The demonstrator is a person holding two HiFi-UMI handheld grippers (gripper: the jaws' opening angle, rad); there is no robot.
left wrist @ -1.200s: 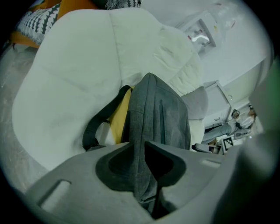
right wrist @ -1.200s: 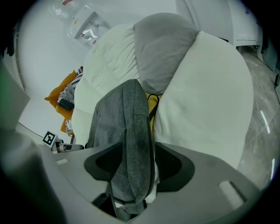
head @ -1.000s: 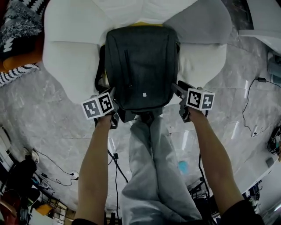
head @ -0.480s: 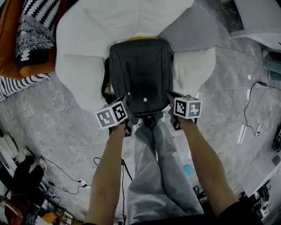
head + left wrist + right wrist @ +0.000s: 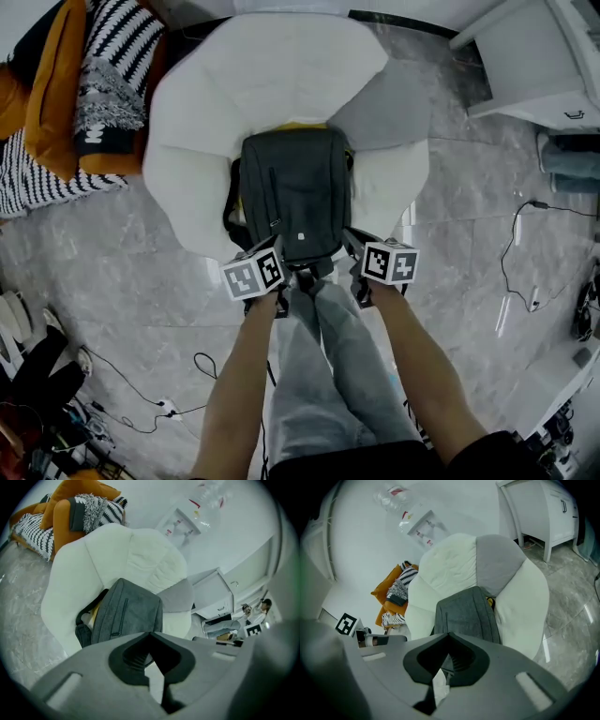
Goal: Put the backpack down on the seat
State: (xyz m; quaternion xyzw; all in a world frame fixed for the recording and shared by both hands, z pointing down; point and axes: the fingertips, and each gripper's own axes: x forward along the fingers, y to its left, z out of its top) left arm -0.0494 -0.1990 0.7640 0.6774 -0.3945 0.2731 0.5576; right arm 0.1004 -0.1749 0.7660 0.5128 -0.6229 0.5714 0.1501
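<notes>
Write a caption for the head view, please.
Backpack on white chair; left gripper and right gripper, shut and empty, hover nearby.

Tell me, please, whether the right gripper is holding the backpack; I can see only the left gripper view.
Observer: No. The right gripper is shut on nothing; the grey backpack lies beyond it on the white chair.
Operator: Where does it sit relative to the left gripper?
Observer: In the head view the two flank the backpack's near end, one at each corner.
Operator: Is anything on the floor to the right?
Observer: A dark cable runs across the grey floor right of the chair.
</notes>
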